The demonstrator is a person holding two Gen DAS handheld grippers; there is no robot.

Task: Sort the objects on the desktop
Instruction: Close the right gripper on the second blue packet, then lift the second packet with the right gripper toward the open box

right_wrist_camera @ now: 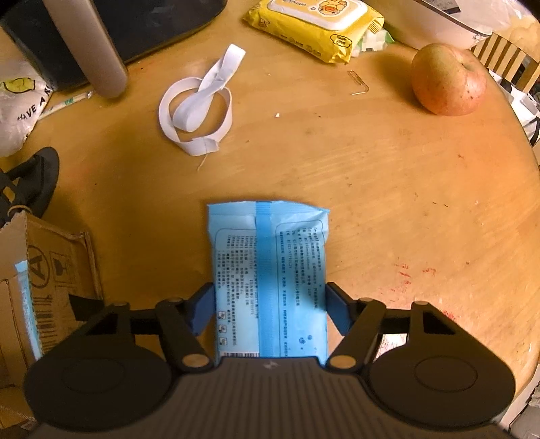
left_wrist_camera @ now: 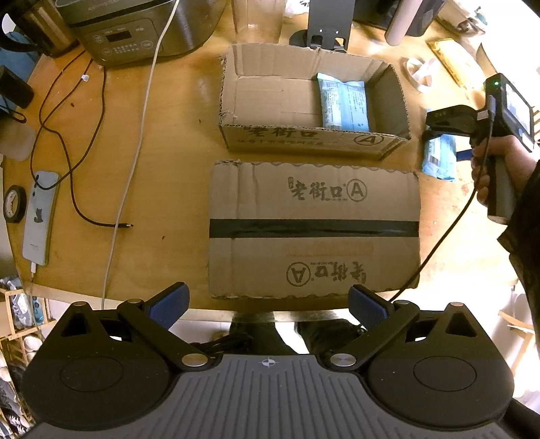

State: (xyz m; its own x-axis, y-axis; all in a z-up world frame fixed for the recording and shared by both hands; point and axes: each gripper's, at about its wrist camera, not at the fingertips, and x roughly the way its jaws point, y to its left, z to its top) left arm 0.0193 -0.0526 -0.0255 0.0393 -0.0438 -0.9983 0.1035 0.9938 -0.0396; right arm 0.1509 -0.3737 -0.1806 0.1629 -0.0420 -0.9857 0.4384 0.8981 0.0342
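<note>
In the right wrist view, the right gripper point(right_wrist_camera: 270, 310) is clamped on a light blue wet-wipe pack point(right_wrist_camera: 268, 270), its blue pads point(right_wrist_camera: 204, 309) pressing both long sides of the pack at the lower centre of the frame. The pack's far end reaches out over the round wooden table point(right_wrist_camera: 388, 175). Whether the pack touches the tabletop cannot be told. Above it, in the upper middle, lies a looped white ribbon point(right_wrist_camera: 197, 108), and a yellow wipes pack point(right_wrist_camera: 314, 25) sits at the top centre. An apple point(right_wrist_camera: 449, 81) rests at the upper right, with a paperclip point(right_wrist_camera: 359, 84) between it and the ribbon.

In the left wrist view, the left gripper point(left_wrist_camera: 268, 305) is spread wide and holds nothing, low in the frame at the near table edge. Just beyond its fingers lies a flat piece of cardboard point(left_wrist_camera: 314, 229) with a black tape stripe. Behind that, at the upper centre, stands an open cardboard box point(left_wrist_camera: 314, 101) containing a second blue wipe pack point(left_wrist_camera: 344, 103) against its right wall. At the right edge a hand point(left_wrist_camera: 489, 165) grips the other tool's handle, well right of the box. On the left side lie a phone point(left_wrist_camera: 40, 216), a roll of black tape point(left_wrist_camera: 14, 204) and a rice cooker point(left_wrist_camera: 135, 27) at the top left.
</note>
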